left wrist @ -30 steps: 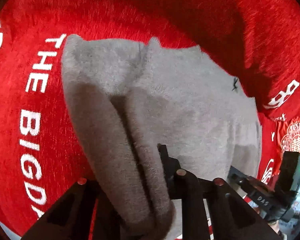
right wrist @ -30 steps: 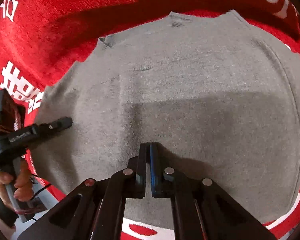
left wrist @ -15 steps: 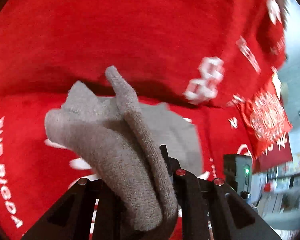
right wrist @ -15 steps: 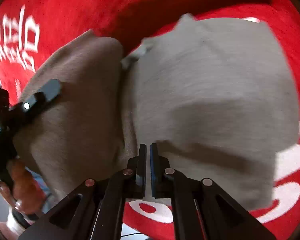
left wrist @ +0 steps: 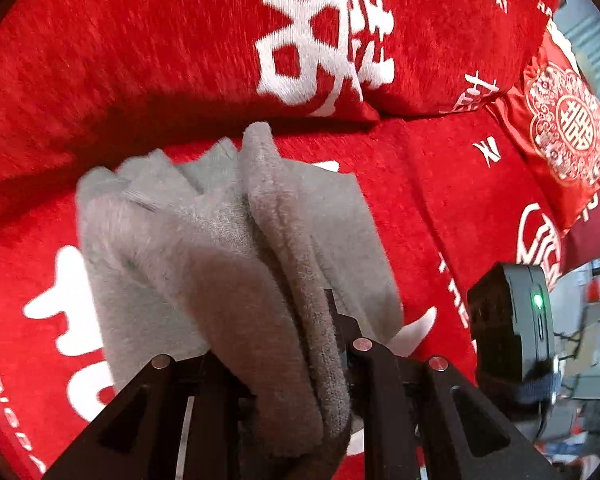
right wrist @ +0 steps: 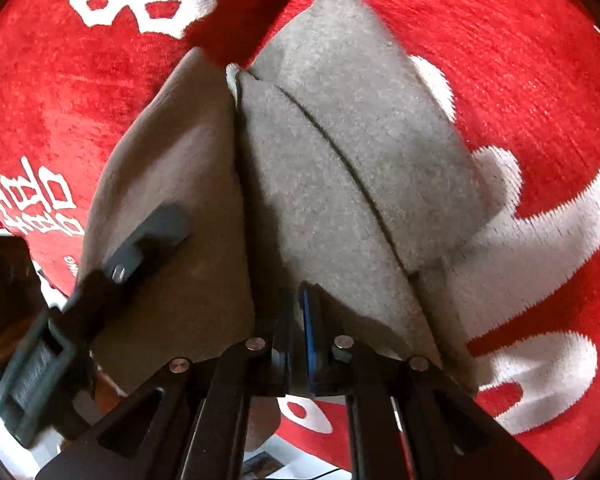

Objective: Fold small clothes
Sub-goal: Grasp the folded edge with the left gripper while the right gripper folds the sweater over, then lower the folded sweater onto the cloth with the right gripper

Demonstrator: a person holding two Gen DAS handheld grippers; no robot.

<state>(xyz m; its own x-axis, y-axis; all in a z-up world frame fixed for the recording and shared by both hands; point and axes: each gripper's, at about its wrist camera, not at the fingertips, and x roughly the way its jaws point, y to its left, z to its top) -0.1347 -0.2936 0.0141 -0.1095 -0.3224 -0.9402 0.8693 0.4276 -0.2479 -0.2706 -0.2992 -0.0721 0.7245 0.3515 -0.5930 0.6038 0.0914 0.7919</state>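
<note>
Grey knit garment [left wrist: 228, 248], doubled into thick folds, hangs gathered just above the red cover [left wrist: 420, 208], held up at two places by a person's hand-held grippers. Nearest the left wrist camera, the left gripper [left wrist: 288, 332] clamps a bulky wad of the folded knit; its jaws are kept partly apart by the thickness of the cloth, and the bundle spills over them toward the lens. From there the layers fan out above the red cover, their edges stacked and slightly offset.

In the right wrist view, the right gripper [right wrist: 298, 304] pinches a thin edge of the same garment [right wrist: 340, 140]; its jaws have just eased apart a little and stand almost together, a blue pad showing in the narrow slit. To the left in that view, one of the left gripper's fingers [right wrist: 152, 232] lies against the draped knit, which hangs in a long crease over the red cover [right wrist: 540, 80] and its large white lettering.

Farther off, a red cushion [left wrist: 180, 40] with white characters stands along the red cover's far edge, and a patterned red pillow [left wrist: 564, 128] leans at its far right corner.
</note>
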